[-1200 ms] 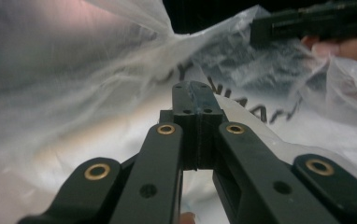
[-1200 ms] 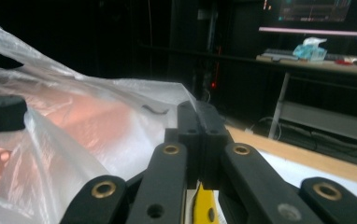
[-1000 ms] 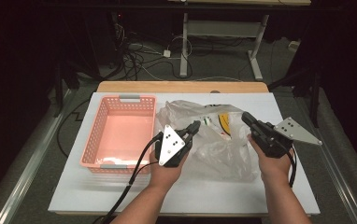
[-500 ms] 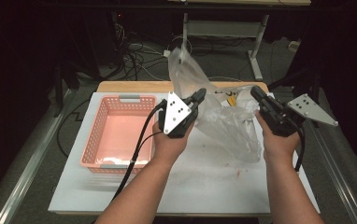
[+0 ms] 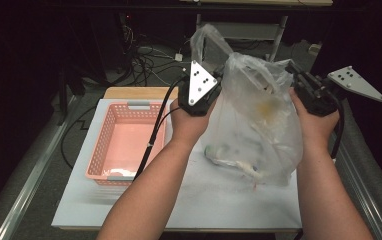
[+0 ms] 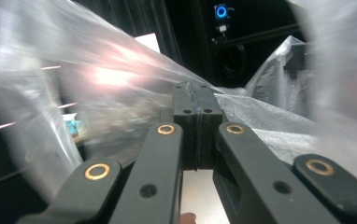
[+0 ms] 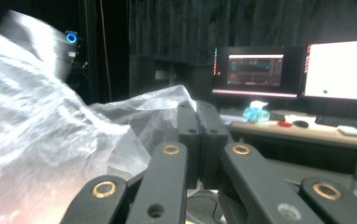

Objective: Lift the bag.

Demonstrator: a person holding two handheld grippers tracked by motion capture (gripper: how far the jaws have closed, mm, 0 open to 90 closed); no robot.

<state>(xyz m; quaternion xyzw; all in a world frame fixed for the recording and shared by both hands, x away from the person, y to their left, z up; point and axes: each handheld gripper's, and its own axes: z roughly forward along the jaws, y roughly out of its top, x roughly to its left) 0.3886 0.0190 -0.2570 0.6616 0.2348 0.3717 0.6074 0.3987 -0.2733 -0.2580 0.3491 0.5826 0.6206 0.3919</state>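
Observation:
A clear plastic bag with several small items in its bottom hangs above the white table, held up between both grippers. My left gripper is shut on the bag's left rim; in the left gripper view its jaws meet with the bag film pinched at the tips. My right gripper is shut on the bag's right rim; in the right gripper view the closed jaws pinch the plastic. The bag's lower end rests near the table.
A pink plastic basket sits on the left of the table. A wooden board lies behind it. Cables and a table frame stand on the floor beyond. Monitors and a desk lie in the right gripper view.
Both grippers have risen, lifting the bag from lying on the table to hanging upright. The bag's contents have slid to its bottom.

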